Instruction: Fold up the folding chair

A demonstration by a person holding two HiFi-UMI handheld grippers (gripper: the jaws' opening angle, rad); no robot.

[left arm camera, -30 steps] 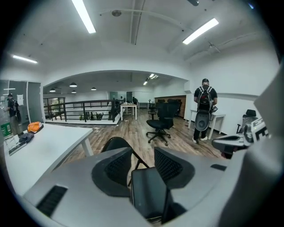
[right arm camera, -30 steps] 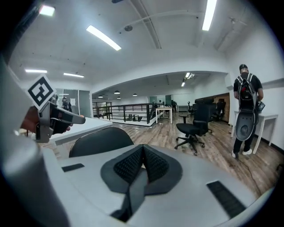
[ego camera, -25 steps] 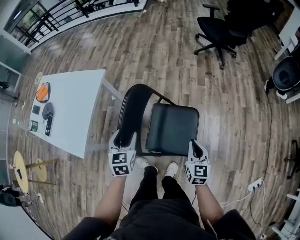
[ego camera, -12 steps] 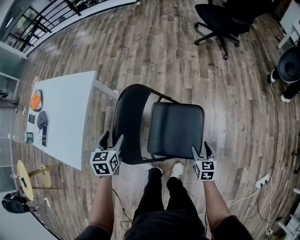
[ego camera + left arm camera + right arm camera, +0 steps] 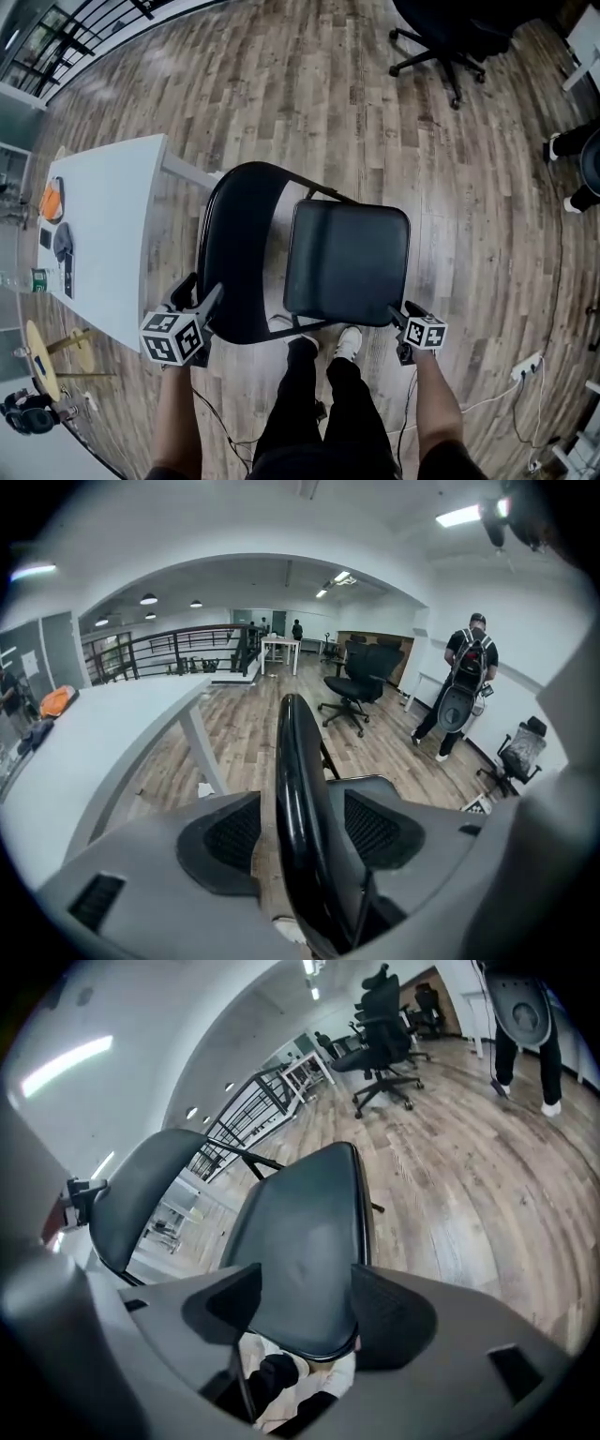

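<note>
The black folding chair stands unfolded in front of me, its backrest (image 5: 234,248) to the left and its padded seat (image 5: 347,262) to the right. My left gripper (image 5: 202,289) is at the backrest's near edge. In the left gripper view the backrest rim (image 5: 295,789) runs between the open jaws of the left gripper (image 5: 300,822), which have just opened wider. My right gripper (image 5: 403,311) is at the seat's near right corner. Its jaws have just been opening, and the seat edge (image 5: 309,1241) lies between the jaws of the right gripper (image 5: 305,1283) with no grip on it.
A white table (image 5: 103,234) with small items stands close to the left of the chair. A black office chair (image 5: 450,37) is farther off. My legs and white shoes (image 5: 347,339) are under the seat's near edge. A power strip (image 5: 525,366) lies on the wooden floor at right.
Both grippers have dropped lower beside the chair. The right gripper's jaws went from shut to open around the seat's corner. The left moved from the backrest's top down along its edge.
</note>
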